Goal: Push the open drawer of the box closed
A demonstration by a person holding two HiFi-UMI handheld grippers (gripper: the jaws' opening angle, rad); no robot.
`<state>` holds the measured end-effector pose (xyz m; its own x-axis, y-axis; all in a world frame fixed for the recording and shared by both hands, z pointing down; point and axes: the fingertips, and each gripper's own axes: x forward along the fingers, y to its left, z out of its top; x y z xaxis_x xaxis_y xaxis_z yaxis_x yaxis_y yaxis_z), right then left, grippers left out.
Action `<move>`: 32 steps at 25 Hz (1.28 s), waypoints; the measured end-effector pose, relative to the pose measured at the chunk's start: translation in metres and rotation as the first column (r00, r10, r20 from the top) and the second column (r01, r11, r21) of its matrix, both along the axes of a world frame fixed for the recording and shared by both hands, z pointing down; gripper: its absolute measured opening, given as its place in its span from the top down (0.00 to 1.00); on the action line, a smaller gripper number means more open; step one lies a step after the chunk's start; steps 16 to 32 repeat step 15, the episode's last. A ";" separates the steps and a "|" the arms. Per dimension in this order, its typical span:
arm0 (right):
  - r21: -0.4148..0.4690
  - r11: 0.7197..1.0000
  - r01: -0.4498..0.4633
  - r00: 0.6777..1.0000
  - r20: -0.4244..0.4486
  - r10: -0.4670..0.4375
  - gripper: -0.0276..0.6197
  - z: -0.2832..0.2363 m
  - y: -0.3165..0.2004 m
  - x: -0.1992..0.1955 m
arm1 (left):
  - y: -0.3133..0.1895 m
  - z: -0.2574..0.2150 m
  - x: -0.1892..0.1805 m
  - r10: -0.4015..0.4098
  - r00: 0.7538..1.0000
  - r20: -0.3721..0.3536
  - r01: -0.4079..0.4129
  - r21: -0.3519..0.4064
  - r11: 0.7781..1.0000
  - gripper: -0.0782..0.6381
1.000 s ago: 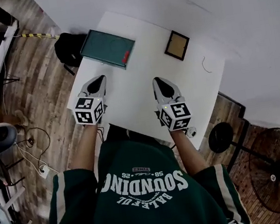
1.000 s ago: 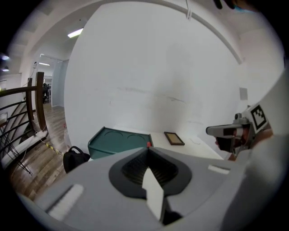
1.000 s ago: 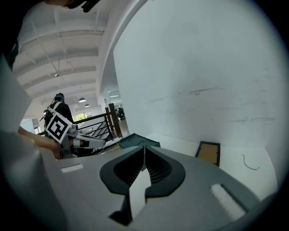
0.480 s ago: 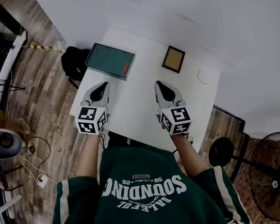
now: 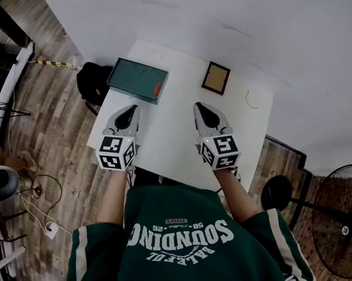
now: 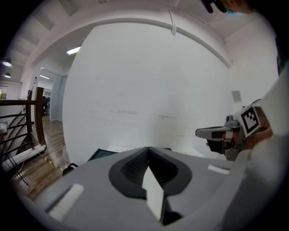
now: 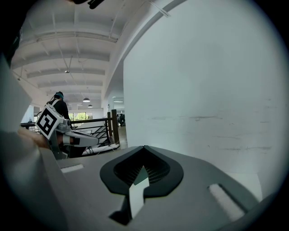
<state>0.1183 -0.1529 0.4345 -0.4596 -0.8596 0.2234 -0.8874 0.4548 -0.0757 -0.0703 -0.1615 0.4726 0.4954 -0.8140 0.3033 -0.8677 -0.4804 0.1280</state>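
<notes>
Both shut tight and empty, the left claw [image 5: 127, 113] and right claw [image 5: 201, 109] hover over the near tabletop [image 5: 175, 136], well short of the box [image 5: 135, 77] at the far-left corner. The danger: an off-centre shove could skid the whole box off the edge instead of closing its drawer. The box is flat and dark green with a red patch [image 5: 158, 88] at its right end, and the drawer's gap is too small to judge.

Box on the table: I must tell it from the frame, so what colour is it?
The box is dark green; best in the head view.

bench [image 5: 173, 122]: white
box [image 5: 135, 78]: teal, red patch
frame [image 5: 216, 78]: brown, tan centre
sweatshirt [image 5: 181, 263]: green, white lettering
floor [image 5: 67, 156]: brown planks
</notes>
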 end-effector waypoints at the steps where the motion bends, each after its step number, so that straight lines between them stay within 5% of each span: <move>1: -0.001 1.000 0.001 1.000 -0.001 -0.001 0.95 0.000 0.000 -0.001 | 0.000 0.000 -0.001 -0.001 1.000 -0.001 0.001 0.001 1.000 0.82; 32: -0.018 1.000 0.023 1.000 -0.008 -0.023 0.95 0.006 0.001 -0.012 | -0.001 0.009 -0.007 0.006 1.000 0.004 -0.006 -0.024 1.000 0.82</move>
